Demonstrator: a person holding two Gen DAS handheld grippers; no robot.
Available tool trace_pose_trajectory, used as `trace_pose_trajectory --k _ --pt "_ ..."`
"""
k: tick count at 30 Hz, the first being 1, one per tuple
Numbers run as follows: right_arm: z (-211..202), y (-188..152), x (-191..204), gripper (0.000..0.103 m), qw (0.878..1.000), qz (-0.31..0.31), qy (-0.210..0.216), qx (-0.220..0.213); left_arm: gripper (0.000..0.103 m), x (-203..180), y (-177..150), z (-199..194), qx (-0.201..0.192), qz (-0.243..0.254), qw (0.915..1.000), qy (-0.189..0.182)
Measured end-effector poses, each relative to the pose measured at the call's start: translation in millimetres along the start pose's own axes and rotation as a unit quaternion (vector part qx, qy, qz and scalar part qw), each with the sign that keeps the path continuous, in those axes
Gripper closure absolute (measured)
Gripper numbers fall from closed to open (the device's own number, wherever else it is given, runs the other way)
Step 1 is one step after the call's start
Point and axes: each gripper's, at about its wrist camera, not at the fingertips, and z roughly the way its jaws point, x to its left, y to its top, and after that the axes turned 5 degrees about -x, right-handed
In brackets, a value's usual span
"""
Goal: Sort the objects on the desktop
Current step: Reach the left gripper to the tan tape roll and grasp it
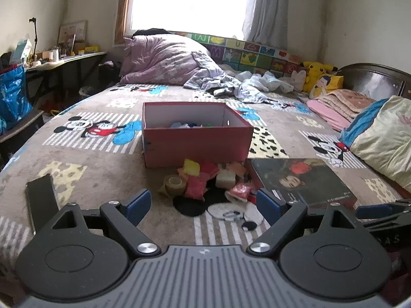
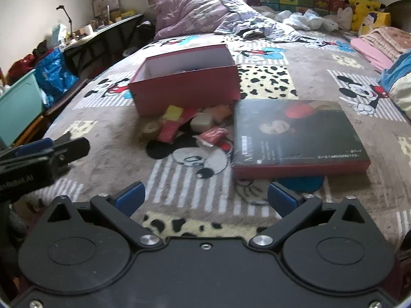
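red cardboard box (image 1: 196, 142) holds a few bits already, but i judge most is left: the small-items pile (image 1: 205, 181) sits just in front of it (on the blanket). left gripper (image 1: 203, 204) & right gripper (image 2: 205, 200) both spread wide, empty.

Small items (image 2: 190, 125) lie between red box (image 2: 190, 87) (open-topped) and book (image 2: 298, 133).
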Motion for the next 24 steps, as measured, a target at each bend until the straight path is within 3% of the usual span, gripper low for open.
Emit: trace_pose_trajectory --k 4,8,11,24 --pt "19 6 -5 0.000 1.000 0.000 0.003 -0.001 0.014 4 2 19 -0.017 0.022 0.9996 0.002" --pt "34 9 -7 0.001 0.999 -0.020 0.010 -0.037 0.014 12 6 47 0.003 0.023 0.9997 -0.007" --pt "49 14 -6 0.000 0.999 -0.038 0.018 -0.033 0.014 19 7 65 0.010 0.008 0.9999 -0.010" --pt "109 25 -20 0.000 0.997 0.002 0.070 -0.040 0.014 41 -8 137 0.046 -0.007 0.9989 -0.004"
